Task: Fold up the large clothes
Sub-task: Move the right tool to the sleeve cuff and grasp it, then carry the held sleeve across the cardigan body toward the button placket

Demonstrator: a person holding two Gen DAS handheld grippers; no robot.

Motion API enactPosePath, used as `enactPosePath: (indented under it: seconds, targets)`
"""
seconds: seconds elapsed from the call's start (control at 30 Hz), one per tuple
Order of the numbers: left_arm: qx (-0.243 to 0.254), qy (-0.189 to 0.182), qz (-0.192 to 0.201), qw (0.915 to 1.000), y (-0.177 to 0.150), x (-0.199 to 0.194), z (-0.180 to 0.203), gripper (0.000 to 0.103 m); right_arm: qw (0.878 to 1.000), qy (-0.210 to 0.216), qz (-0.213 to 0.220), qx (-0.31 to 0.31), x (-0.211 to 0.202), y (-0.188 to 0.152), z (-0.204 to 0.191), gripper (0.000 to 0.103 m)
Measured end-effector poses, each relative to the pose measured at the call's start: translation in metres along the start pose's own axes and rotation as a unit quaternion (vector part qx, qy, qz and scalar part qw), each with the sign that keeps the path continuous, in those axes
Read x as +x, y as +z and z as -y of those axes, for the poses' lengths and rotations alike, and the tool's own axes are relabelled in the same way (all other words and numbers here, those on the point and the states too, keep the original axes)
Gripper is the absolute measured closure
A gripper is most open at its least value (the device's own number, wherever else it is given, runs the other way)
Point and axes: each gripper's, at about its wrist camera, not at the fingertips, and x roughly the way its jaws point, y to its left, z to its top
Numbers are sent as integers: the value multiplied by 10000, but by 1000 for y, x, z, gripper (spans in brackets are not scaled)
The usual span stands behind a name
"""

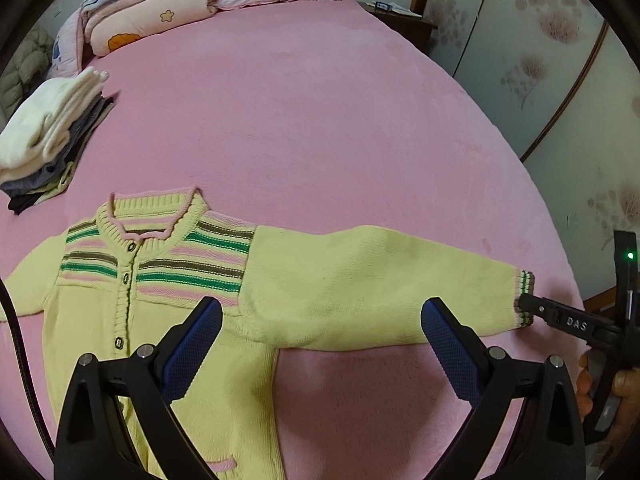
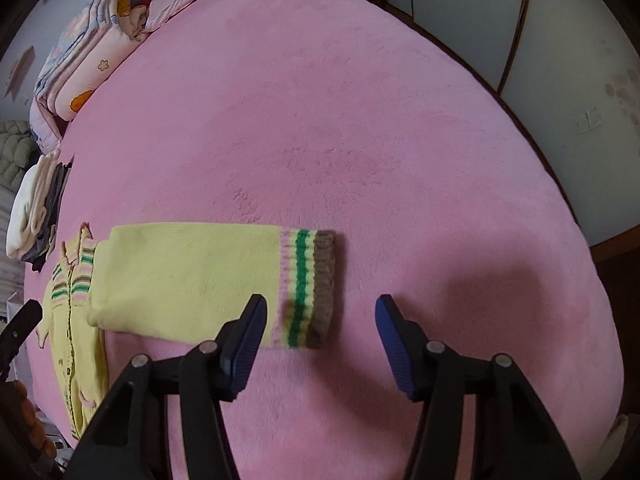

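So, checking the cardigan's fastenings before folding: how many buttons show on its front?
3, down the cardigan placket: one at the collar, one lower, one lowest. The left tongs may hide more.

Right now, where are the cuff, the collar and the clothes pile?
cuff [image 2: 316,288], right wrist view, on its striped band.
collar [image 1: 154,208], left wrist view, on its ribbed back.
clothes pile [image 1: 44,128], left wrist view, on its white top.

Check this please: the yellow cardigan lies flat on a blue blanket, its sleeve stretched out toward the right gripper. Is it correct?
Not quite. The blanket is pink, not blue, as both wrist views show. The rest holds: the yellow cardigan lies flat, its sleeve stretched out toward the right gripper.
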Motion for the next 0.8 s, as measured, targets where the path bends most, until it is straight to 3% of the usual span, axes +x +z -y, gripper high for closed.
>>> enactPosePath:
  seconds: [0.13, 0.2, 0.23, 0.33, 0.6, 0.8]
  targets:
    - [-22, 40, -91, 9999, 2, 12, 1, 4, 9999, -23, -95, -105, 18, 3, -3, 58]
    - [-59, 61, -144, 9999, 3, 17, 0, 4, 9998, 25, -97, -167, 20, 2, -7, 70]
    - [-85, 61, -200, 9997, 3, 22, 1, 4, 9996, 161, -161, -189, 21, 1, -8, 82]
    - [-126, 31, -353, 9993, 2, 30, 2, 4, 9993, 212, -192, -256, 19, 1, -10, 91]
    - [-50, -112, -411, 9991, 3, 17, -1, 4, 9970, 715, 223, -190, -38, 6, -30, 95]
    - [-178, -280, -180, 9993, 9, -24, -42, 4, 9844, 1431, 791, -655, -107, 11, -110, 95]
